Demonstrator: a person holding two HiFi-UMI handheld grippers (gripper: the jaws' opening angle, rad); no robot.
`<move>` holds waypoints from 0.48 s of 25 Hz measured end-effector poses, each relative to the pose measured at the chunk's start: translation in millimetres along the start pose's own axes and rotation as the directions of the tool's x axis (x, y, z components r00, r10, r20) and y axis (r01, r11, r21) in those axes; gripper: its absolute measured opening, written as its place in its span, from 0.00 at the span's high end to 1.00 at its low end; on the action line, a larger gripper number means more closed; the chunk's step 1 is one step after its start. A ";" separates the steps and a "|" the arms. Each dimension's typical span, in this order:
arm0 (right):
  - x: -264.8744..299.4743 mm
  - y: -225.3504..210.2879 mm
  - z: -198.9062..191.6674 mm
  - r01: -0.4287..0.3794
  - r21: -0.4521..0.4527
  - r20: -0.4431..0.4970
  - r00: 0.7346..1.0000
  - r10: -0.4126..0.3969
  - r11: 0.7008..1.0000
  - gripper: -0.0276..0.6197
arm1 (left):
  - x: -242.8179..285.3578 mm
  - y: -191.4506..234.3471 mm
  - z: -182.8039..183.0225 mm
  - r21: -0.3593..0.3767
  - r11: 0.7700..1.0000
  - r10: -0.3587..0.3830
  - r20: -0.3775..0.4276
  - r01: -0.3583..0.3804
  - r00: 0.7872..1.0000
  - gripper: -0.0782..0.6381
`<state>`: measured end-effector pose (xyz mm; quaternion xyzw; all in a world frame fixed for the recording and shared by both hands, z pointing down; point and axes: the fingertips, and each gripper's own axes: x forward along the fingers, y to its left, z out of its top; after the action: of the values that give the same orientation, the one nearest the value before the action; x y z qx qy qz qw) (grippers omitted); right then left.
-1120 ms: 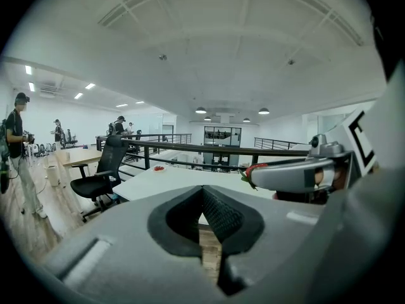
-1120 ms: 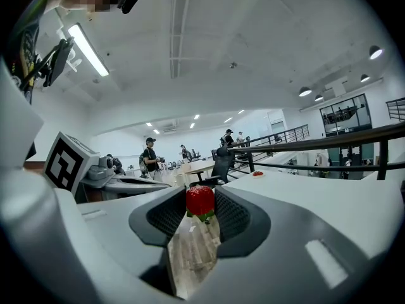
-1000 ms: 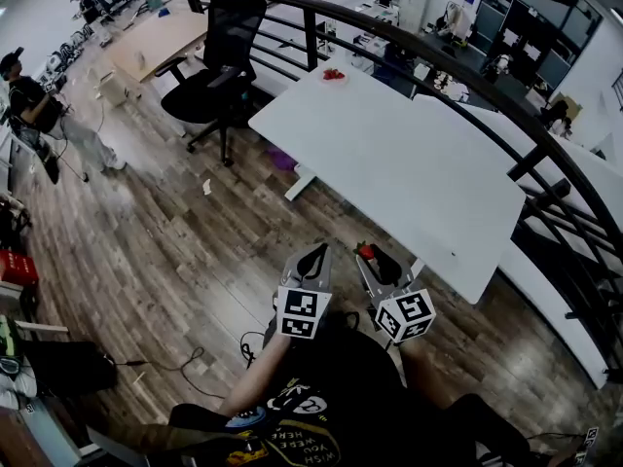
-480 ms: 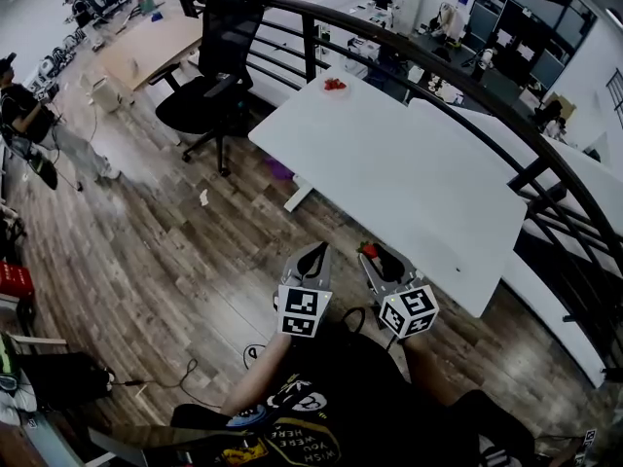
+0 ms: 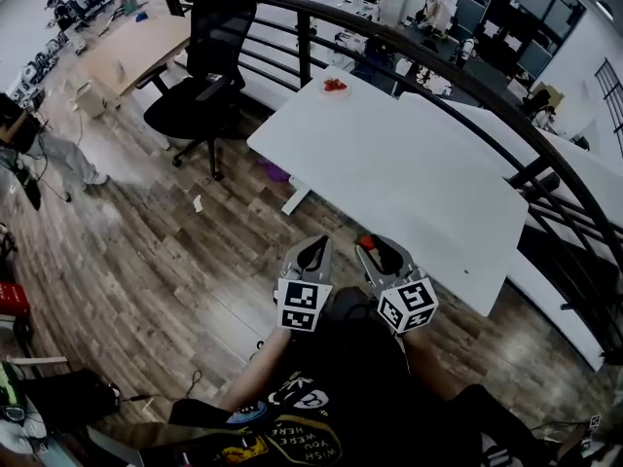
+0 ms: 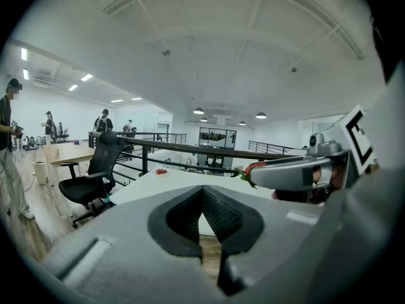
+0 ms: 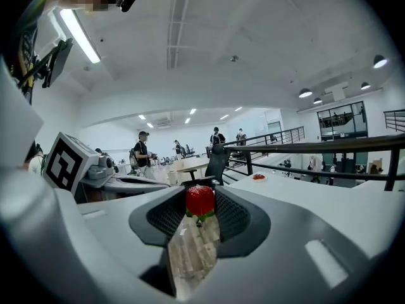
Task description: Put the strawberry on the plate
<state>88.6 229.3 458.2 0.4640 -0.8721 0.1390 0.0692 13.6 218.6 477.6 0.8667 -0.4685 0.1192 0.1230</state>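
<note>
Jaws of the left gripper (image 6: 202, 192) are seen pressed together, with nothing between them. Just to its right, the right gripper (image 5: 380, 251) is clamped on the strawberry (image 7: 200, 200), which is pinched between the pad tips with its green leaves turned downward. Wood floor (image 5: 175, 251) is seen beneath both grippers, and the white table (image 5: 409, 173) lies ahead of them. The plate (image 7: 258, 177) is set well ahead of the right gripper, near the table's far corner, with red pieces on it.
</note>
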 end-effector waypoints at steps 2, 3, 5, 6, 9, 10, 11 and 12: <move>3.5 -2.2 -1.6 0.014 0.015 -0.013 1.000 -0.014 1.000 0.74 | 2.7 4.1 -0.3 -0.012 1.000 -0.010 -0.005 0.010 1.000 0.88; 6.0 -3.4 -2.6 0.019 0.020 -0.020 1.000 -0.019 1.000 0.74 | 4.4 6.4 -0.3 -0.017 1.000 -0.014 -0.006 0.014 1.000 0.88; 14.3 -6.9 -4.2 0.027 0.027 -0.033 0.999 -0.027 0.999 0.74 | 10.9 12.7 -0.5 -0.027 0.999 -0.021 -0.010 0.020 1.000 0.88; 19.7 -8.7 -4.5 0.029 0.030 -0.038 0.999 -0.028 0.999 0.74 | 15.2 16.5 -0.7 -0.031 0.999 -0.023 -0.013 0.023 1.000 0.88; 36.3 -13.6 -1.5 0.021 0.034 -0.044 0.999 -0.020 0.999 0.74 | 28.1 27.1 1.4 -0.035 0.999 -0.025 -0.021 0.024 0.999 0.88; 42.1 -16.0 -0.3 0.018 0.033 -0.045 0.999 -0.016 0.999 0.74 | 32.6 30.8 3.1 -0.034 0.999 -0.022 -0.021 0.021 1.000 0.88; 48.7 -19.1 0.5 0.014 0.034 -0.045 0.999 -0.013 0.999 0.74 | 37.6 35.1 4.6 -0.034 0.999 -0.018 -0.022 0.017 1.000 0.88; 56.1 -22.8 1.0 0.011 0.035 -0.046 0.999 -0.009 0.999 0.74 | 43.0 40.2 6.0 -0.034 0.999 -0.012 -0.023 0.012 1.000 0.88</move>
<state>76.2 172.6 475.4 0.4663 -0.8653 0.1645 0.0819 3.3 161.7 489.8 0.8659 -0.4637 0.1204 0.1438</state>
